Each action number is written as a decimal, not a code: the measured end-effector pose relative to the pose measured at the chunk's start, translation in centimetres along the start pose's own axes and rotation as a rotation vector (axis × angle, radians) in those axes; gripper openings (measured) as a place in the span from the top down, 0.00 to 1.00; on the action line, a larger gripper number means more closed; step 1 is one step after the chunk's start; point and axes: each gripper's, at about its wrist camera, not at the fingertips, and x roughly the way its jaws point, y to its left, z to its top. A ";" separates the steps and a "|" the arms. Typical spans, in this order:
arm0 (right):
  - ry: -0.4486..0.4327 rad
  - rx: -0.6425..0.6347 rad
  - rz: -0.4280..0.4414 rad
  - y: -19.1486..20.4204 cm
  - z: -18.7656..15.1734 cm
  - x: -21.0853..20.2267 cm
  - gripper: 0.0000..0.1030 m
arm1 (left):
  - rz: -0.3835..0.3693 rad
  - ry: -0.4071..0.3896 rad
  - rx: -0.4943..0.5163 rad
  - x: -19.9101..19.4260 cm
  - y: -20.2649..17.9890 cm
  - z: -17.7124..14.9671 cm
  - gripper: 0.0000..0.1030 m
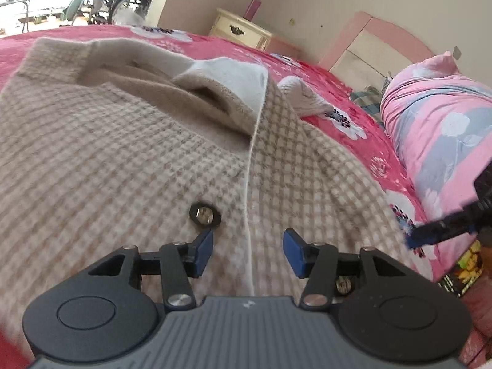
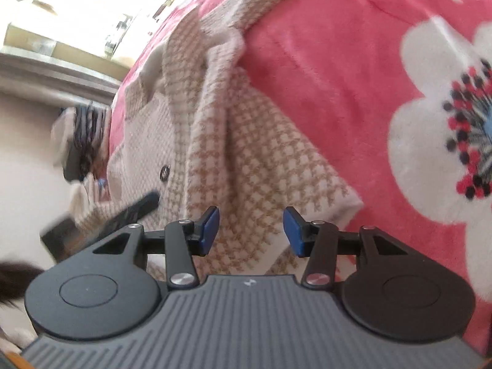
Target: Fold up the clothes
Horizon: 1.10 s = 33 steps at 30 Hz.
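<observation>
Both claws stand spread, with nothing pinched. Left claw (image 1: 248, 252) hangs just above the checked cardigan (image 1: 129, 141), its blue pads (image 1: 205, 250) apart on either side of the cardigan's white front edging; I see cloth beneath the gap but no pad pressing on it. Just beyond the left pad, on the cardigan, sits a dark round button (image 1: 205, 215).

I read the cardigan as lying flat on the bed, on a red blanket (image 1: 363, 113) printed with white flowers. Its collar end is far from the left claw, where the plain beige lining shows in the open neck, and a white cuff (image 1: 304, 95) lies just beside the cardigan on the blanket. Beyond the cardigan's far right side I see a rolled pink and grey quilt (image 1: 442, 135), a pink headboard (image 1: 381, 46) and a cream nightstand (image 1: 240, 32).

Right claw (image 2: 251, 230) hovers over the cardigan's folded corner, near the hem, pads parted and clear of the cloth. From the left wrist view its finger (image 1: 442, 230) reaches in at the cardigan's right edge. A large white flower (image 2: 446, 135) on the blanket lies to the right of the cardigan.
</observation>
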 end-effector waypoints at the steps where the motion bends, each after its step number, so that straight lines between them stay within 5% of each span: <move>1: 0.001 -0.043 -0.006 0.6 0.0 -0.1 0.55 | -0.017 0.011 -0.007 0.6 0.2 0.6 0.46; 9: 0.019 -0.246 -0.032 4.8 2.1 3.0 0.28 | -0.041 0.050 -0.017 5.6 0.3 4.8 0.38; 11: 0.047 -0.280 -0.048 5.5 2.4 4.2 0.28 | -0.043 0.039 -0.049 6.6 0.4 5.2 0.41; 13: 0.046 -0.342 -0.105 6.0 2.2 5.0 0.33 | -0.041 0.033 -0.081 7.4 0.4 5.6 0.53; 15: 0.046 -0.380 -0.150 6.1 1.9 5.3 0.76 | -0.045 0.032 -0.114 8.0 0.5 5.9 0.91; 17: 0.038 -0.387 -0.180 5.8 1.9 5.0 0.92 | -0.037 0.019 -0.139 7.9 0.4 6.0 0.96; 23: -0.081 -0.415 -0.285 4.9 3.5 1.0 0.95 | -0.169 -0.074 -0.380 3.2 2.0 5.5 0.97; 28: -0.191 -0.483 -0.402 3.3 7.6 -1.0 0.95 | -0.242 -0.082 -0.421 0.8 1.9 4.1 0.97; 31: -0.206 -0.532 -0.497 1.3 9.6 0.3 0.82 | -0.232 -0.033 -0.397 1.6 1.1 2.7 0.97; 33: -0.223 -0.500 -0.528 0.2 10.0 0.6 0.45 | -0.234 -0.014 -0.411 2.0 0.9 1.8 0.97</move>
